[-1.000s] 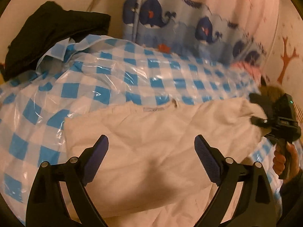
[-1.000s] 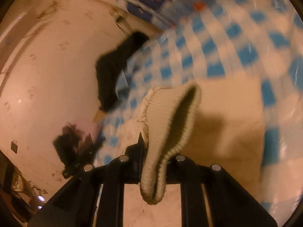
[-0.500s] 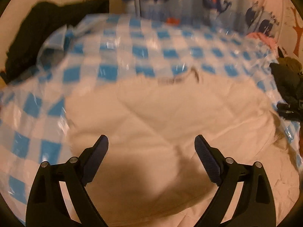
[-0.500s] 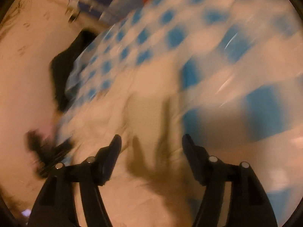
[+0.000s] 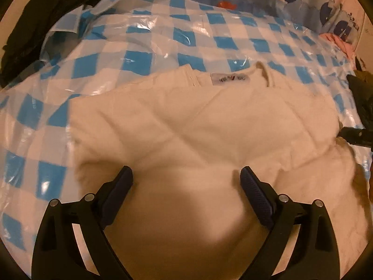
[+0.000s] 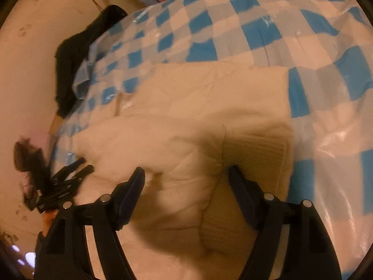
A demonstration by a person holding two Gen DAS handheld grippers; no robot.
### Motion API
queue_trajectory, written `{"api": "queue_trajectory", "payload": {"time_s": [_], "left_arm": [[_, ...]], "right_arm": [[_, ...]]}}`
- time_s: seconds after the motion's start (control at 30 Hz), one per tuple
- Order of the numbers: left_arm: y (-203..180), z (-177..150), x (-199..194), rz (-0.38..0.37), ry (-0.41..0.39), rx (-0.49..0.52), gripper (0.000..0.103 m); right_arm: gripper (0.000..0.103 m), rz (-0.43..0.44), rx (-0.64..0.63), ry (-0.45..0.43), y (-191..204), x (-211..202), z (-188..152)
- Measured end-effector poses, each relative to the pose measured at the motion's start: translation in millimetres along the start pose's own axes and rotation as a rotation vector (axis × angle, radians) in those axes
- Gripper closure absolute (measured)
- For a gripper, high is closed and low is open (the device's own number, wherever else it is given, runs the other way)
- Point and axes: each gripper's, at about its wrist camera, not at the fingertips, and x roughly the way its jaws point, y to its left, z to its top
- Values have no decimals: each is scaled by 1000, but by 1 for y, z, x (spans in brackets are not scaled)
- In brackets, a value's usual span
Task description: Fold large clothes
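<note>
Cream sweater [image 5: 198,126] lies flat, collar pointing away; both grippers' fingers [image 5: 253,186] apart, right opening.

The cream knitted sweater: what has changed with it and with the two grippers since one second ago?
The right gripper let go of the ribbed cuff; its jaws are opening and the sleeve now lies folded on the cream knitted sweater. Both grippers came down closer to it. The left gripper stayed open, and the blue checked plastic cover stayed in place.

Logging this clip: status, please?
Left claw open, empty. Right claw opening, above sweater, nothing gripped. Sweater flat on checkered sheet. Nothing in the way.
</note>
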Motion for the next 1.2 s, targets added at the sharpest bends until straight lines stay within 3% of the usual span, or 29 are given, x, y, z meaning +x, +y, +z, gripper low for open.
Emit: {"api": "queue_trajectory", "payload": {"time_s": [0.03, 0.1, 0.2, 0.33, 0.43, 0.5, 0.63, 0.87, 1.03, 1.1, 1.13, 1.2], "left_arm": [[7, -4, -12, -10, -12, -13, 13], [27, -20, -48, -32, -48, -39, 13], [59, -53, -86, -11, -42, -76, 13], [105, -120, -116, 14, 35, -167, 13], [131, -161, -120, 15, 102, -248, 13], [144, -189, -121, 0, 151, -292, 13], [145, -228, -129, -71, 185, -332, 13], [128, -274, -164, -61, 194, -261, 13], [120, -290, -174, -193, 234, -253, 12], [106, -290, -186, -238, 201, -228, 12], [102, -291, -192, -244, 181, -221, 12], [99, -291, -193, -254, 177, -229, 12]], "right_arm": [[31, 28, 7, -19, -1, -21, -4], [21, 70, 9, -54, -3, -57, -17], [17, 44, 26, -56, -13, -100, -46], [17, 66, 113, 51, -37, -118, -105], [17, 62, 143, 136, -47, -114, -151], [17, 107, 172, 174, -49, -112, -178], [15, 173, 178, 206, -38, -116, -204], [14, 190, 197, 247, -37, -141, -234], [12, 330, 207, 367, -26, -141, -269], [12, 405, 194, 390, -15, -137, -277], [12, 422, 188, 403, -11, -134, -282], [12, 361, 176, 394, -9, -128, -286]]}}
